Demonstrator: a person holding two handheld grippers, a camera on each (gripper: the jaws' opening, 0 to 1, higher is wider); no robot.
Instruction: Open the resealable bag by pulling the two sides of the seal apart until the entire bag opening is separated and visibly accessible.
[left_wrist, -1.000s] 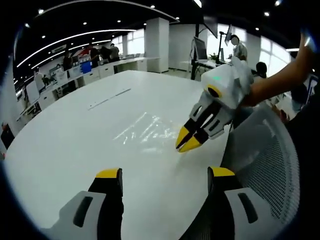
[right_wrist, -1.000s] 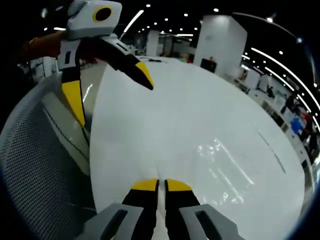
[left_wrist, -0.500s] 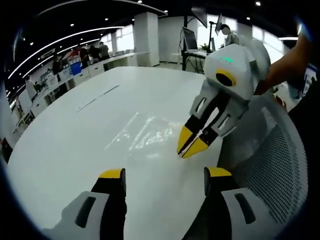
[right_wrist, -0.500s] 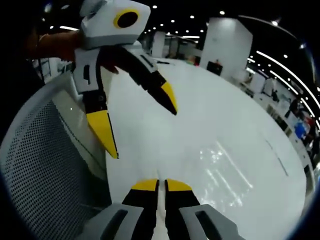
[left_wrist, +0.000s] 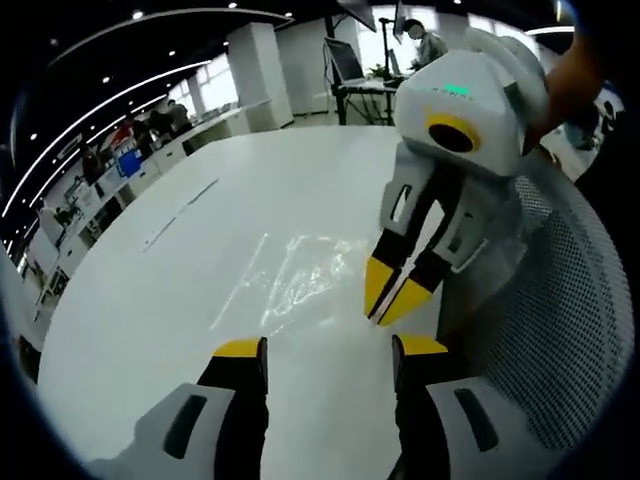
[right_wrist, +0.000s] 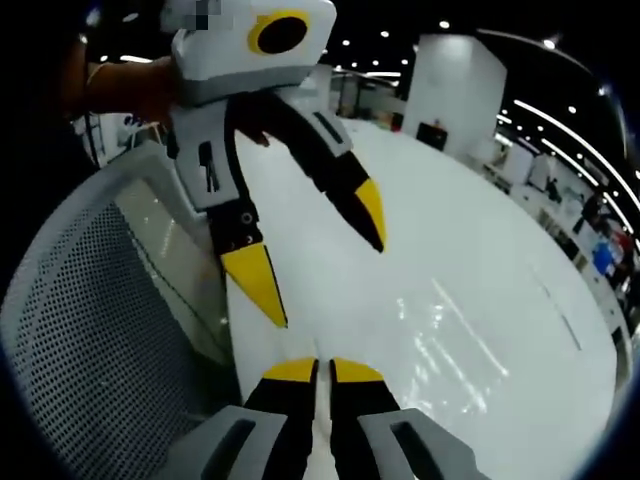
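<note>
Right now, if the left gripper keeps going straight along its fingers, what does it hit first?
Probably the clear resealable bag lying flat on the white table, just ahead of the open left gripper. The right gripper sits slightly right of that line; depth is unclear.

A clear resealable bag (left_wrist: 295, 280) lies flat on the glossy white table (left_wrist: 150, 300).

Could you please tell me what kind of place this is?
Probably an open-plan office or lab: a large white table, rows of ceiling lights, distant desks with people, and a mesh chair back.
</note>
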